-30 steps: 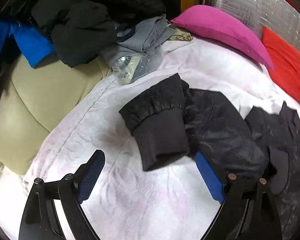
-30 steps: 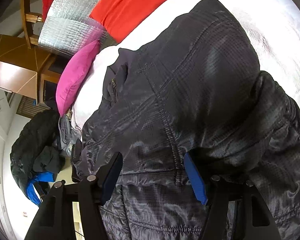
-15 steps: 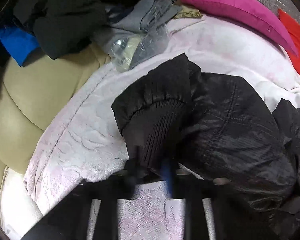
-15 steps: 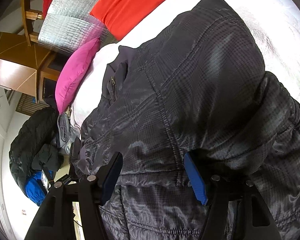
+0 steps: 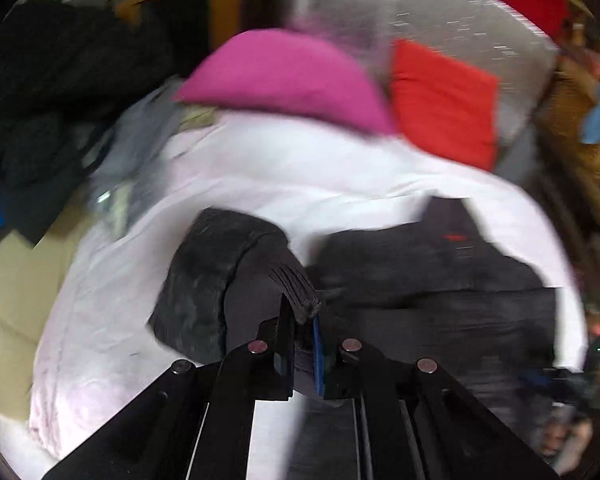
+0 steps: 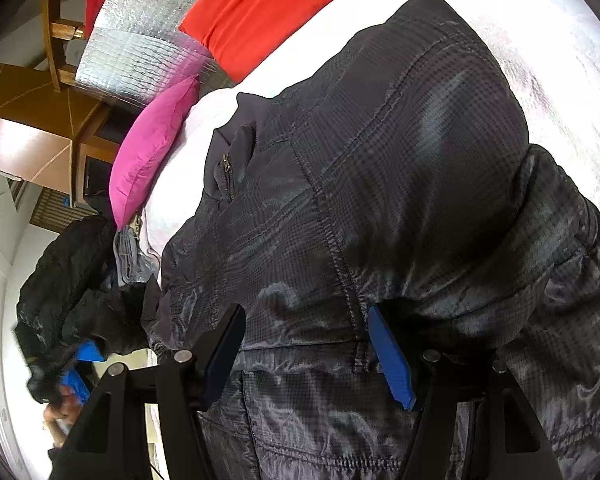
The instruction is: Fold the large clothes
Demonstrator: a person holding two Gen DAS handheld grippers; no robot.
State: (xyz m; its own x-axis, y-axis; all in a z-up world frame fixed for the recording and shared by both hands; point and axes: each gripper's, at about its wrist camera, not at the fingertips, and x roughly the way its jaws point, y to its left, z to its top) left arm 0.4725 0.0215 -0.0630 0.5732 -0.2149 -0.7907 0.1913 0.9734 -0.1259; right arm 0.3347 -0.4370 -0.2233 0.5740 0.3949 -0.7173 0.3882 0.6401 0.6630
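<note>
Jacket (image 6: 380, 200), dark and quilted, lies spread on the white bedspread (image 5: 280, 168). Ribbed cuff (image 5: 296, 292) is pinched in the left gripper (image 5: 302, 320), sleeve lifted, probably to fold inward; the frame is blurred. Right gripper (image 6: 308, 356) stands spread over the jacket body, apparently steadying it, pressing nothing.

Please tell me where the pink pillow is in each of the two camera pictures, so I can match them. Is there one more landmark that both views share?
Left wrist view: the pink pillow is at top centre, blurred, beyond the white bed cover.
Right wrist view: the pink pillow is at middle left, standing on end at the edge of the bed cover.
Shared landmark: the red pillow beside it, against the silver padded sheet.
</note>
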